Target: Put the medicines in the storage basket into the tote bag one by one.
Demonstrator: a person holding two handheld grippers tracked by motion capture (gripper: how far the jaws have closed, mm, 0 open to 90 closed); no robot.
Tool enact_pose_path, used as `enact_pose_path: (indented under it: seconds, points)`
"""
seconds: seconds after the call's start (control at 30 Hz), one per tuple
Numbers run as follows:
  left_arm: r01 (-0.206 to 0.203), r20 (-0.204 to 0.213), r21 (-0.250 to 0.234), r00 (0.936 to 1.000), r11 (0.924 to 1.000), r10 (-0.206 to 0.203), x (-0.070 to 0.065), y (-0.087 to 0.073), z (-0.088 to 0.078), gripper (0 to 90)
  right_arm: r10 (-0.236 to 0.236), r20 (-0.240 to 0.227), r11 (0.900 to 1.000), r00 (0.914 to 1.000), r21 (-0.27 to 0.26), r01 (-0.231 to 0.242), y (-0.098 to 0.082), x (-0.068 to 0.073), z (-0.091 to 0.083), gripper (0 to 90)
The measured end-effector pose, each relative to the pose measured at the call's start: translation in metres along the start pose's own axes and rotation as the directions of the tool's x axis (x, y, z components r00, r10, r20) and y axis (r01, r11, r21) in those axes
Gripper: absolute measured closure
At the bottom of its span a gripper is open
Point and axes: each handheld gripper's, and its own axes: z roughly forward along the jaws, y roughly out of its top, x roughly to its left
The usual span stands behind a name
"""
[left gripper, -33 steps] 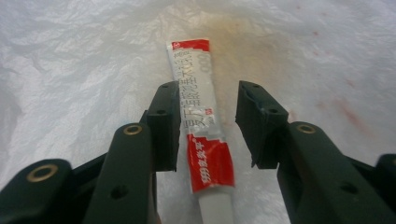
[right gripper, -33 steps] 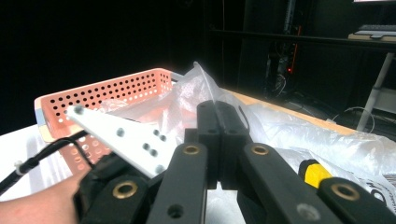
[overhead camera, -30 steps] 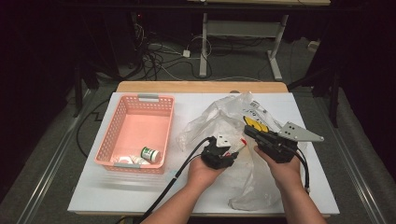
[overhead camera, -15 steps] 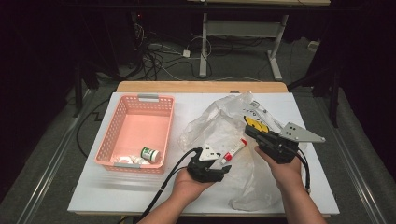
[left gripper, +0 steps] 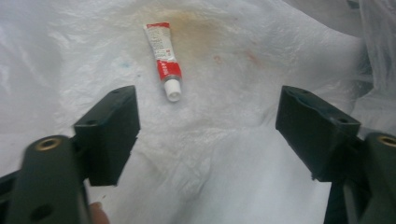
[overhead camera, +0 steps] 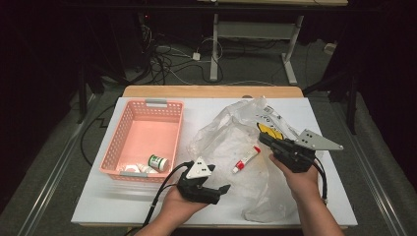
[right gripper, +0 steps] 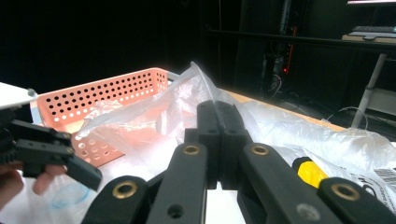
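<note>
A small red and white tube (overhead camera: 247, 159) (left gripper: 164, 58) lies on a crumpled clear plastic bag (overhead camera: 226, 142) (left gripper: 224, 154) in the middle of the white table. My left gripper (overhead camera: 219, 185) (left gripper: 208, 100) is down-left of the tube at the bag's near edge. Its jaws have just been opening and nothing is between them. My right gripper (overhead camera: 263, 138) (right gripper: 215, 105) sits at the bag's right side, shut, with the bag's film (right gripper: 187, 88) rising in a peak at its tips, so it seems pinched there.
A pink perforated basket (overhead camera: 123, 142) (right gripper: 93, 93) stands at the left, with a small white and green bottle (overhead camera: 158, 162) in its near end. A yellow and black packet (overhead camera: 268, 129) lies in the bag by my right gripper. Cables and desk legs lie beyond the table.
My left gripper has drawn back from the tube toward the near left and opened its jaws. The tube stays lying on the bag. The right gripper has not moved.
</note>
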Motion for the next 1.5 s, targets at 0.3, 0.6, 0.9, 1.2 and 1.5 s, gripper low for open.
enact_pose_path:
  seconds: [0.3, 0.6, 0.9, 1.2, 1.5]
  points:
    - [0.051, -0.054, -0.021, 0.9972, 0.9985, -0.052, 0.008, -0.005, -0.022, 0.0, -0.001, 0.003, 1.0, 1.0, 0.006, 0.001, -0.001, -0.001, 0.001, 90.0]
    - [0.077, -0.121, -0.021, 0.9895, 0.9968, -0.079, 0.023, -0.01, -0.044, 0.0, 0.002, 0.007, 1.0, 1.0, -0.001, -0.002, -0.001, -0.001, -0.002, 90.0]
    - [0.112, -0.165, -0.046, 0.9793, 0.9927, -0.118, 0.04, -0.015, -0.063, 0.0, 0.005, 0.009, 1.0, 0.9999, -0.005, -0.005, 0.0, -0.003, -0.003, 90.0]
    - [0.151, -0.242, -0.072, 0.9564, 0.9859, -0.164, 0.068, -0.024, -0.091, 0.0, 0.004, 0.01, 1.0, 0.9999, -0.009, -0.004, 0.0, -0.004, -0.004, 90.0]
    - [0.219, -0.301, -0.099, 0.9233, 0.9706, -0.239, 0.094, -0.041, -0.119, 0.0, 0.005, 0.01, 1.0, 0.9999, -0.005, -0.005, -0.001, -0.005, -0.004, 90.0]
